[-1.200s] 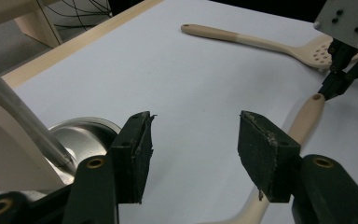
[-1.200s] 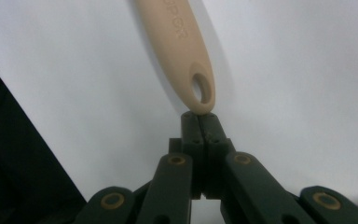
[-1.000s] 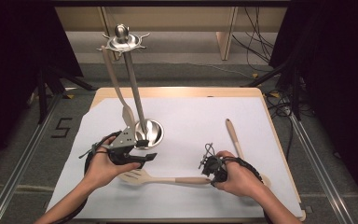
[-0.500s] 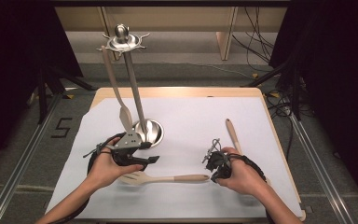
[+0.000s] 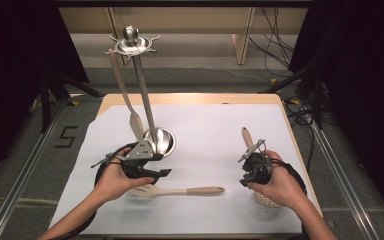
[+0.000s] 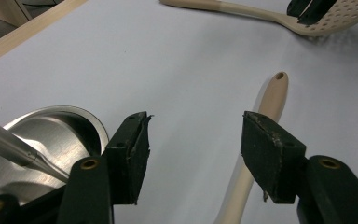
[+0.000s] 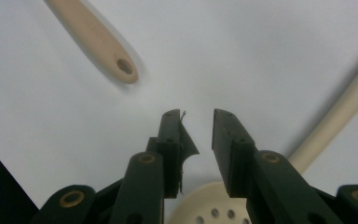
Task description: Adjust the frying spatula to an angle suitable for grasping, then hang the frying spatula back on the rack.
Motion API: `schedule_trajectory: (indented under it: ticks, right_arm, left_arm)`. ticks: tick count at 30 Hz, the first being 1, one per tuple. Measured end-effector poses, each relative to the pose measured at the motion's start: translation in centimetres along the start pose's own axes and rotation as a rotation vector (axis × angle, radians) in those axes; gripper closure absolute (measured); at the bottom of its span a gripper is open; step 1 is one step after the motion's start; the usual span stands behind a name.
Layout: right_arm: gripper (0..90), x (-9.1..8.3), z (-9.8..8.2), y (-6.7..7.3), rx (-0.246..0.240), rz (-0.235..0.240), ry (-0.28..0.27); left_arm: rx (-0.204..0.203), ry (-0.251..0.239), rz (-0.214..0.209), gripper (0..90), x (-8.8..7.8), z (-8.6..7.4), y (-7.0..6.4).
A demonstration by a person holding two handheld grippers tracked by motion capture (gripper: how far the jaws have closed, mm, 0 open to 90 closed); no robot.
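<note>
A pale slotted spatula (image 5: 177,191) lies on the white paper, its handle end (image 7: 98,42) pointing right. My left gripper (image 5: 161,173) hovers over its head end, open, with the handle (image 6: 265,107) showing on the paper below and between the jaws, untouched. My right gripper (image 5: 246,176) is off to the right of that handle end; its jaws (image 7: 196,116) have just been opening and stand apart with nothing between them. Under my right hand lies a perforated spoon (image 5: 248,138), its holed head (image 7: 205,205) just beneath the jaws.
A steel utensil stand (image 5: 162,142) rises at the left centre, its round base (image 6: 51,135) close beside my left gripper. A wooden spoon (image 5: 125,95) hangs from its top ring. The white paper (image 5: 205,130) covers the table; the edges drop to a dark floor.
My right gripper let go of the spatula's handle end, opened, and drew back to the right and upward. The spatula stayed flat on the paper. The left hand kept still.
</note>
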State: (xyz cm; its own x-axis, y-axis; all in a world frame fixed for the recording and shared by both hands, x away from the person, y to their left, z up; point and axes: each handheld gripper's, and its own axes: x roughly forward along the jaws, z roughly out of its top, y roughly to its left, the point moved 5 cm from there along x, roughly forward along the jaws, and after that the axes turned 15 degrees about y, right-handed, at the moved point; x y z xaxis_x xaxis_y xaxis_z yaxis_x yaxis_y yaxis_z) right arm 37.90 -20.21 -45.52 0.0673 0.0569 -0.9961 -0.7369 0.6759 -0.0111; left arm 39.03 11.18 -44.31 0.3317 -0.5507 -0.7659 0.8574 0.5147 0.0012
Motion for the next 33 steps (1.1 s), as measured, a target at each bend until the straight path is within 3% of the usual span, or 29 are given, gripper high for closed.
schedule_trajectory:
  ticks: [1,2,3,5,8,9,15,18,19,21,23,25,26,29,33]
  right_arm:
    - [73.5,-0.1,-0.2,-0.2,0.014,0.002,-0.005]
    - [73.5,-0.3,-0.4,-0.3,0.029,0.005,-0.008]
    - [73.7,-0.4,-0.5,-0.5,0.039,0.003,-0.009]
    - [73.6,-0.6,-0.7,-0.8,0.043,0.003,-0.021]
    - [73.9,-0.9,-0.9,-1.1,0.087,0.015,0.004]
    - [74.0,-0.9,-0.8,-1.5,0.056,-0.003,-0.027]
    - [74.2,-0.8,-0.9,-2.1,0.059,0.006,-0.013]
    - [74.1,-0.6,-0.9,-2.3,0.025,0.025,-0.004]
    - [74.1,-0.5,-1.0,-2.2,0.054,0.035,0.003]
    - [74.2,-0.4,-1.1,-2.2,0.045,0.030,-0.004]
    - [74.2,-0.4,-1.2,-2.1,0.057,0.040,0.009]
    - [74.4,-0.4,-1.2,-2.1,0.070,0.016,0.002]
    - [74.5,-0.5,-1.3,-1.7,0.088,0.036,0.019]
    - [74.6,-0.5,-1.2,-1.8,0.053,0.016,-0.003]
    - [74.8,-0.6,-1.2,-1.6,0.063,0.021,-0.010]
  left_arm:
    - [0.021,0.022,0.014,41.3,-0.1,-0.1,0.2]
    - [0.039,0.008,0.005,41.3,0.0,0.0,0.2]
    - [0.020,0.004,0.003,41.4,0.0,0.0,0.0]
    - [0.028,0.030,0.012,41.4,-0.1,0.0,0.1]
    - [0.033,0.031,-0.010,42.3,0.1,0.2,-0.2]
    - [0.044,0.053,-0.005,42.9,0.1,0.2,-0.2]
    - [0.099,0.189,-0.020,45.7,0.7,-0.1,-0.1]
    - [0.129,0.277,-0.048,48.8,1.4,-0.2,-0.5]
    - [0.166,0.326,-0.047,49.6,1.5,-0.3,-0.4]
    - [0.164,0.365,-0.065,50.9,2.1,-0.3,-0.9]
    - [0.195,0.421,-0.081,52.1,2.6,-0.3,-1.2]
    - [0.242,0.487,-0.092,53.3,3.0,-0.4,-1.4]
    - [0.267,0.523,-0.095,53.4,3.3,-0.5,-1.5]
    - [0.285,0.582,-0.116,53.8,4.1,-0.9,-2.2]
    - [0.301,0.625,-0.138,54.1,5.2,-1.1,-2.7]
